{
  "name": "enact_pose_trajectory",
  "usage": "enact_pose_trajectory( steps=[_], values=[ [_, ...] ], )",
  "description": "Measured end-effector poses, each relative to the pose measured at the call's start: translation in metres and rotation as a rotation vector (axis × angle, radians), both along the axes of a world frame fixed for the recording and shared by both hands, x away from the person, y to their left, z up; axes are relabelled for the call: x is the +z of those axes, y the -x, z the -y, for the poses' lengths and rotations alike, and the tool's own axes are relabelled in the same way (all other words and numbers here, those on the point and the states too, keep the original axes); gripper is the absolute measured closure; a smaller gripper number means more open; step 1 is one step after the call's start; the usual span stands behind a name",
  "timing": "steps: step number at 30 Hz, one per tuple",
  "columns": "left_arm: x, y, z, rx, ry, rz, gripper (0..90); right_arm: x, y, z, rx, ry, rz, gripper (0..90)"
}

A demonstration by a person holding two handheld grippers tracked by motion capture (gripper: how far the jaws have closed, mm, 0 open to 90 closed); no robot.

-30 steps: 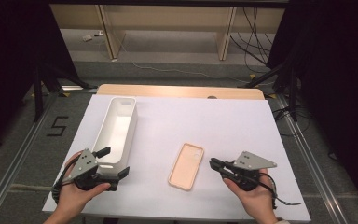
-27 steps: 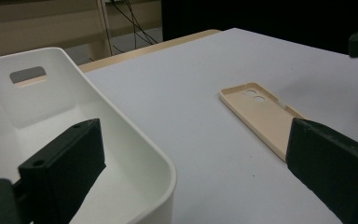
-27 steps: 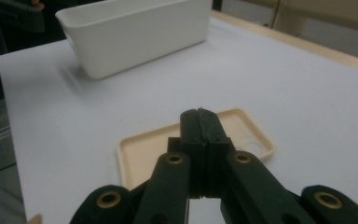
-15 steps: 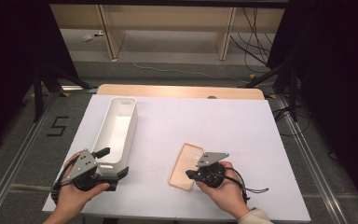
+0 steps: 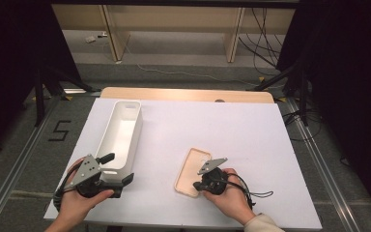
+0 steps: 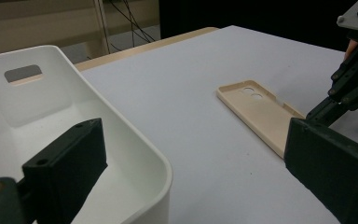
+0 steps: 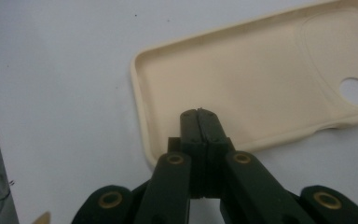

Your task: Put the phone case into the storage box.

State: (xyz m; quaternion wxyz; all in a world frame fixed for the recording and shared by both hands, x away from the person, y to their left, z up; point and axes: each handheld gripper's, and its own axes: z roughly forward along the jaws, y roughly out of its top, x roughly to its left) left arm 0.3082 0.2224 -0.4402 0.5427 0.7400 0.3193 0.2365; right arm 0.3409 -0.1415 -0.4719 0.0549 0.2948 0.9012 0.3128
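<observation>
A white bench [image 5: 251,145] is standing in a dim room with cables lying on the floor behind it. A beige phone case [image 5: 189,170] is lying open side up near the front edge of the bench. The right tool [image 5: 204,185], with its jaws pressed together and gripping nothing, is resting over the case's near corner. The left tool [image 5: 118,169], with its jaws spread wide, is straddling the near end wall of a long white tray [image 5: 121,133].

Bright even tabletop, dark surroundings, soft close-ups
</observation>
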Motion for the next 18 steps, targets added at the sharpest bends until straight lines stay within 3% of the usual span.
enact_pose_trajectory(
  steps=[1,2,7,18],
  values=[
    [0.0,0.0,-0.0001,0.0,0.0,0.001,5.0,0.0012,0.0002,-0.0008,0.0,0.003,-0.016,90.0],
    [0.0,0.0003,0.0001,0.002,0.005,-0.002,5.0,-0.0004,-0.0001,-0.002,-0.005,0.007,0.006,90.0],
    [-0.0001,0.0006,0.0003,0.0,0.005,-0.003,5.1,0.0004,-0.001,-0.0038,0.014,0.033,0.003,90.0],
    [-0.0002,0.0008,0.0007,-0.004,0.017,-0.004,5.3,0.0024,-0.0019,-0.0021,-0.003,0.066,-0.002,90.0]
  ],
)
